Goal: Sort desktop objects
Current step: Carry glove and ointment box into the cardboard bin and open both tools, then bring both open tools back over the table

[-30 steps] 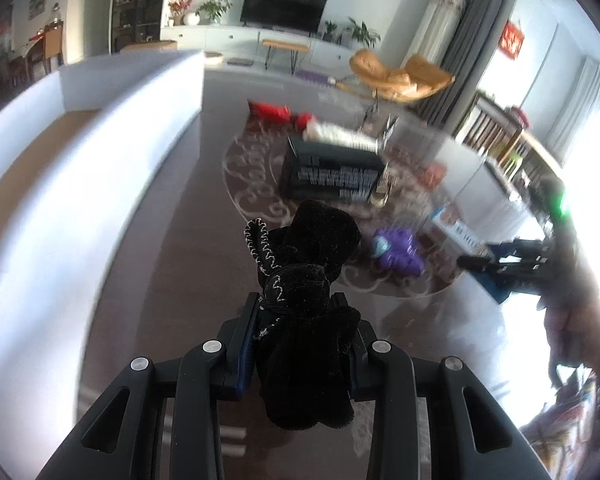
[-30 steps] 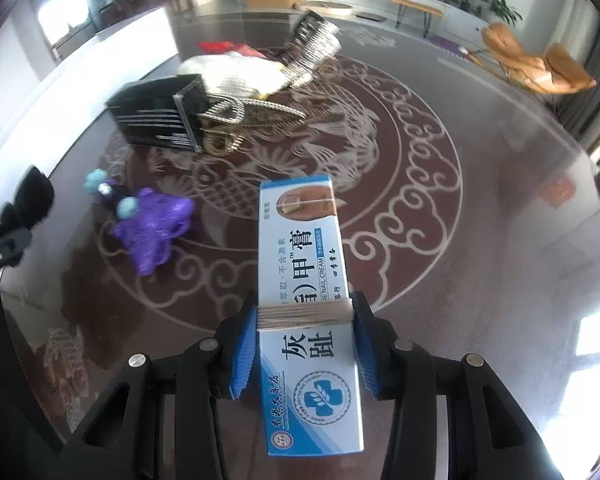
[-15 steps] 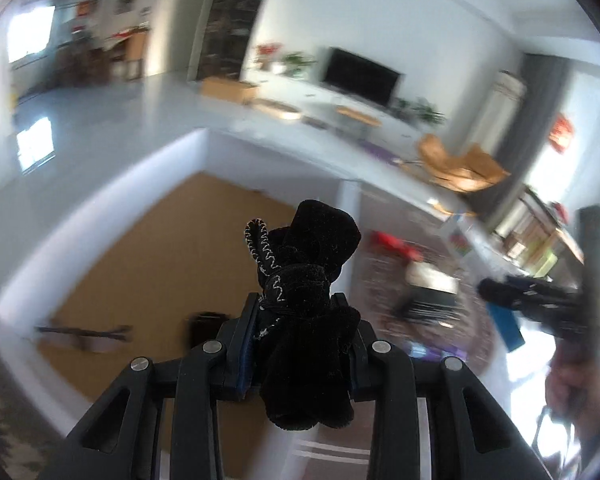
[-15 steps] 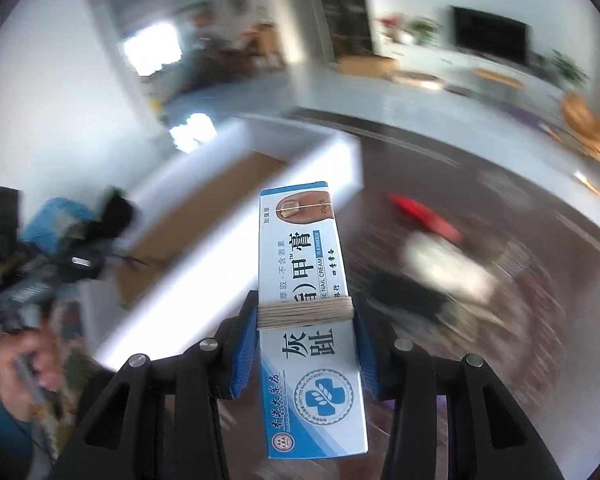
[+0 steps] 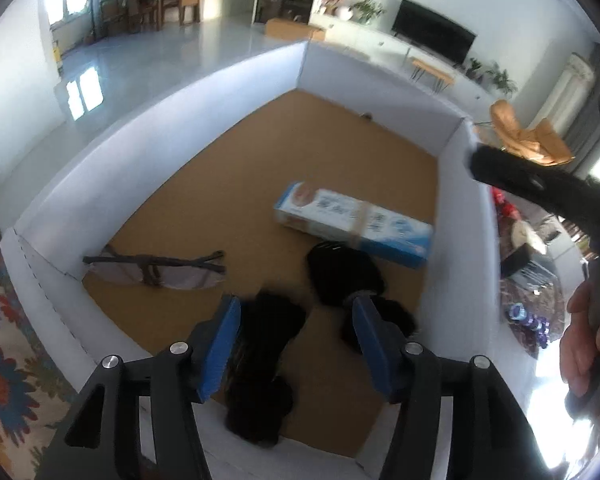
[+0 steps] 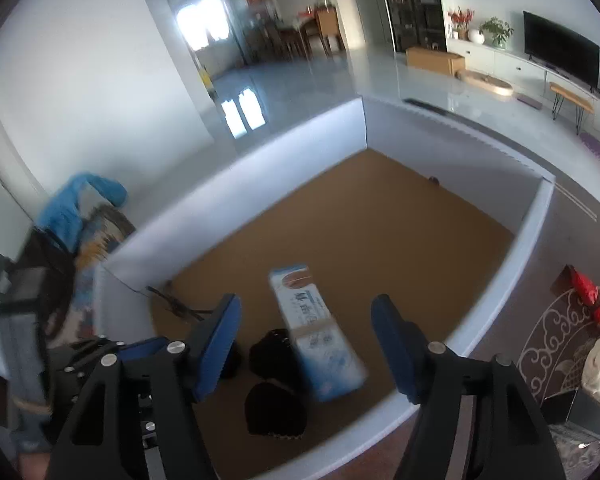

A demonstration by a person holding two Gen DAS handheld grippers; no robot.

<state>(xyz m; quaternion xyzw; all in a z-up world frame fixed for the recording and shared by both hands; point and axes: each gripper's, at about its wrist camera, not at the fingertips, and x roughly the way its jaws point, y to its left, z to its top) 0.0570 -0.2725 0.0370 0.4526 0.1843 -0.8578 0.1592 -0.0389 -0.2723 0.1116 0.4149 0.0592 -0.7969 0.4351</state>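
Both drops look basically done: the blue-and-white carton (image 6: 318,340) lies in the white box (image 6: 496,288) just ahead of the right hand-held gripper (image 6: 306,344), jaws opening, nothing between. The left hand-held gripper (image 5: 295,344) is opening too, the black plush (image 5: 259,364) slipping out, I think. More clutter waits on the tabletop (image 6: 548,344).

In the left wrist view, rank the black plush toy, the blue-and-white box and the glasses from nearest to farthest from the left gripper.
1. Black plush toy: between the opening jaws of the left gripper, unpressed.
2. Blue-and-white box: ahead, slightly right, on the bin floor.
3. Glasses: off to the left, by the bin wall. Box and glasses are close to call.
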